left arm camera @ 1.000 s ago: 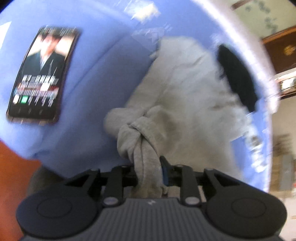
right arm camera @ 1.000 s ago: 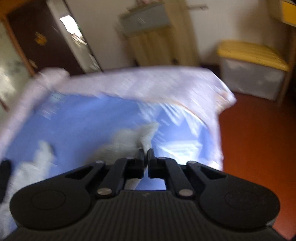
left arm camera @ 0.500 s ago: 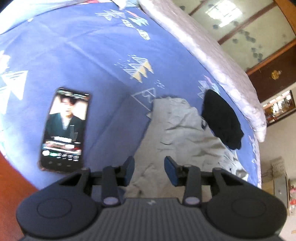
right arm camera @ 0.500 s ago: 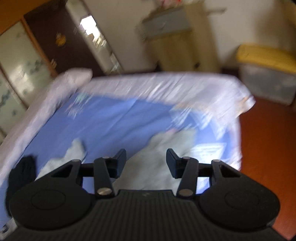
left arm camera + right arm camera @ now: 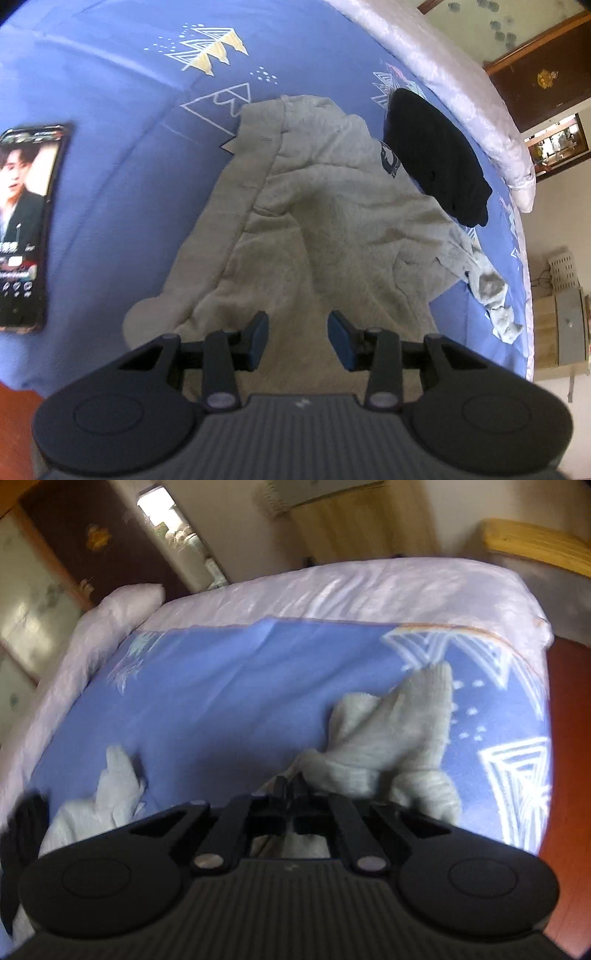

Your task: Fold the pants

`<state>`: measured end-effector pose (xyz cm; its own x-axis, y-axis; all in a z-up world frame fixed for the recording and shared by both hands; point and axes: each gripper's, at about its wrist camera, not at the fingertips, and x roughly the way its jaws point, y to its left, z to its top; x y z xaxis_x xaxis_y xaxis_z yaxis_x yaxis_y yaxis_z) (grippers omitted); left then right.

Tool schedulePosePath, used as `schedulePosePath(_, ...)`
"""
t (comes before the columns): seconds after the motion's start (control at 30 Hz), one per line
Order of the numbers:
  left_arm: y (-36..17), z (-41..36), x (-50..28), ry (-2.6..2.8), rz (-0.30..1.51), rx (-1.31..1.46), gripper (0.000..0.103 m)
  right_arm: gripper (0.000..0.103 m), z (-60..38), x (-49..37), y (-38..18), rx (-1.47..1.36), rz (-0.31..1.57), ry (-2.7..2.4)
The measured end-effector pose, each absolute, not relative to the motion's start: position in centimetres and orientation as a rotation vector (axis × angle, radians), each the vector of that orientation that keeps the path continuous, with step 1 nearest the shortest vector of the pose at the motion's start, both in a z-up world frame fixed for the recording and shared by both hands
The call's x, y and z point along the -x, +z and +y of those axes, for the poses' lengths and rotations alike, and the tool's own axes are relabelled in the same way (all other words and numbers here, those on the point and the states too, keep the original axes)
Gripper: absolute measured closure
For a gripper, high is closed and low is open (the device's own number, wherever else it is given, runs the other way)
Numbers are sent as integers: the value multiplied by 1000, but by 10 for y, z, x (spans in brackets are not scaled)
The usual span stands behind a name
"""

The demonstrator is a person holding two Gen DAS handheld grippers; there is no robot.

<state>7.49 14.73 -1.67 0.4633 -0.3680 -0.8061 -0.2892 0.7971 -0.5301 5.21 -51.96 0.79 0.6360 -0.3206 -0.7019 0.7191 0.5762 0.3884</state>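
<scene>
- Folding is at an early stage: the grey fleece pants (image 5: 325, 221) lie rumpled on the blue mountain-print bed cover (image 5: 110, 74), not yet laid flat or squared.
- Left gripper (image 5: 298, 338) hovers over the near end of the pants with its jaws apart; nothing sits between the blue pads (image 5: 258, 341) and no cloth is gripped.
- Right gripper (image 5: 290, 794) has its jaws together after just closing. A fold of grey cloth rises right at the tips, so they appear clamped on an edge of the pants (image 5: 391, 738); the contact itself is blurred.
- Step in hand, by judgement: taking hold of the garment at two points, one hold apparently made and the other outstanding.
- Surroundings: a black folded garment (image 5: 436, 162) lies at the far side of the pants, touching or overlapping their edge. A pale crumpled cloth (image 5: 491, 291) lies just beside them near the bed's edge. A smartphone with a lit screen (image 5: 26, 221) rests on the cover, well apart to the left.
- Next move calls for the left jaws to descend and close on a matching edge or waistband corner, then both holds to draw the cloth taut and flat before any fold.
- Risk, by judgement: catching the black garment along with the pants.
</scene>
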Motion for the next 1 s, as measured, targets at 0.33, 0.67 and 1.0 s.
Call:
schedulePosePath(0.33,-26,157,-104,-34,1094,730,64,63,-451,-99,73,-678,601,-372)
schedulePosePath(0.67,-30,155,-107,-64,1114,709,63,55,-381,-221,15,-631,800,-449)
schedulePosePath(1.0,-37,151,-115,-77,1130,695,60,95,-461,-141,79,-599,531,-548)
